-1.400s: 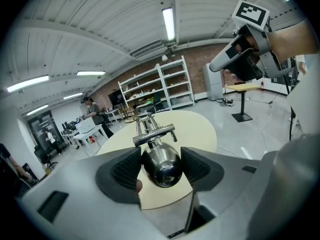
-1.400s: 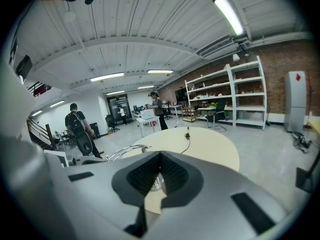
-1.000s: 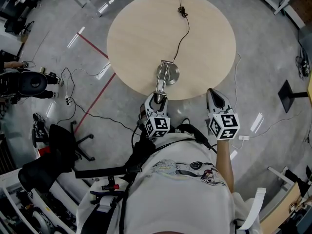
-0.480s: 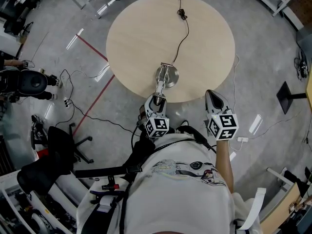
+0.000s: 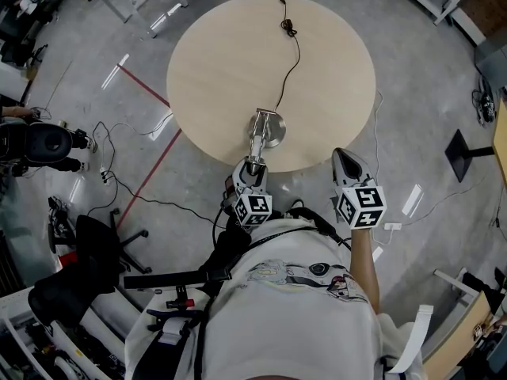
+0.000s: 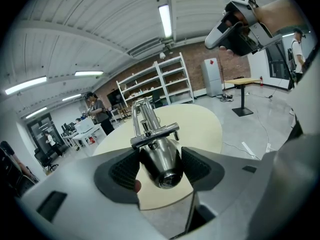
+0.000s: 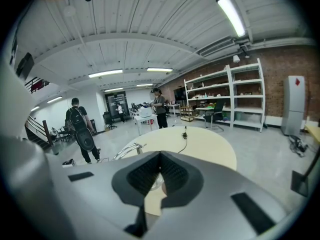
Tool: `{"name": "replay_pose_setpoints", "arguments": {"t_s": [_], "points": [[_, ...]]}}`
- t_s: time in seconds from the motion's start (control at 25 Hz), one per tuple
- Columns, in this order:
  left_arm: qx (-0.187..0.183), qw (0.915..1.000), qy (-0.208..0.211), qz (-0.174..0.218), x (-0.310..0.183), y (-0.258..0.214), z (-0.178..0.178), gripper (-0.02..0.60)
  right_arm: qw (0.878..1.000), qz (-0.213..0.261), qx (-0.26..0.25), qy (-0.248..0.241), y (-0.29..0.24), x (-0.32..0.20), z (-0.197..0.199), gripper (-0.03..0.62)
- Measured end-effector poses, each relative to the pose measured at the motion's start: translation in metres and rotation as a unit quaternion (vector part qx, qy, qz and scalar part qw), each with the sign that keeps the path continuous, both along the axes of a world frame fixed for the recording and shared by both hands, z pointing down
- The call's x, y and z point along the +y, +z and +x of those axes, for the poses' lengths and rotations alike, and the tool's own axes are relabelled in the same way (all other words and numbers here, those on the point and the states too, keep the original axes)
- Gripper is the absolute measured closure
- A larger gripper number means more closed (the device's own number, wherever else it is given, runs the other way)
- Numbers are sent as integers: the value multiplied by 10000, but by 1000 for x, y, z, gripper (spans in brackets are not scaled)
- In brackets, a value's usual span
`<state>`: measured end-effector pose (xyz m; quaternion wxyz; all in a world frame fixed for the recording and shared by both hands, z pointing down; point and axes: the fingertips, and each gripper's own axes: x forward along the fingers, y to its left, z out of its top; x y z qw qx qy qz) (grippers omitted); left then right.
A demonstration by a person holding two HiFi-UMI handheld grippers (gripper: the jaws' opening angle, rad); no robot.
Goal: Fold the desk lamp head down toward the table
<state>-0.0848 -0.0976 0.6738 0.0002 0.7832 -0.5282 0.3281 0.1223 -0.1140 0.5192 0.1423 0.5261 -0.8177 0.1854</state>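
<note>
A chrome desk lamp stands on the round wooden table (image 5: 222, 62), its round base (image 5: 273, 131) near the table's near edge. Its twin-rod arm (image 5: 255, 142) leans toward me. My left gripper (image 5: 250, 172) is shut on the lamp head (image 6: 161, 159), whose rounded chrome shell sits between the ribbed pads (image 6: 125, 170). In the left gripper view the arm (image 6: 142, 116) rises behind the head. My right gripper (image 5: 343, 157) hovers off the table's edge, right of the lamp, shut with nothing in it (image 7: 159, 156). In the right gripper view the lamp arm (image 7: 127, 151) shows left of the jaws.
The lamp's black cable (image 5: 293, 58) runs across the table to a plug (image 5: 283, 2) at the far side. A black office chair (image 5: 91, 244) and floor cables lie to the left; a black floor stand (image 5: 463, 145) is at the right. People stand among desks farther off (image 7: 80, 129).
My left gripper has sunk a little with the lamp head still in it. The right gripper has stayed where it was.
</note>
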Motion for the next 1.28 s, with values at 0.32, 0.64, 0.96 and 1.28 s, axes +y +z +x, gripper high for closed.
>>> {"name": "replay_pose_setpoints", "arguments": {"t_s": [0.32, 0.64, 0.96, 1.28], "points": [[29, 9998, 30, -179, -4, 10, 0, 328, 10000, -18, 39, -7, 1, -2, -2, 589], [65, 9993, 87, -365, -7, 17, 1, 319, 10000, -7, 29, 18, 0, -4, -2, 589], [101, 9986, 109, -504, -11, 22, 1, 314, 10000, -5, 34, 90, 0, -7, 1, 589], [138, 9978, 158, -621, -14, 26, 2, 313, 9999, -5, 51, 130, -2, -9, 3, 589]]}}
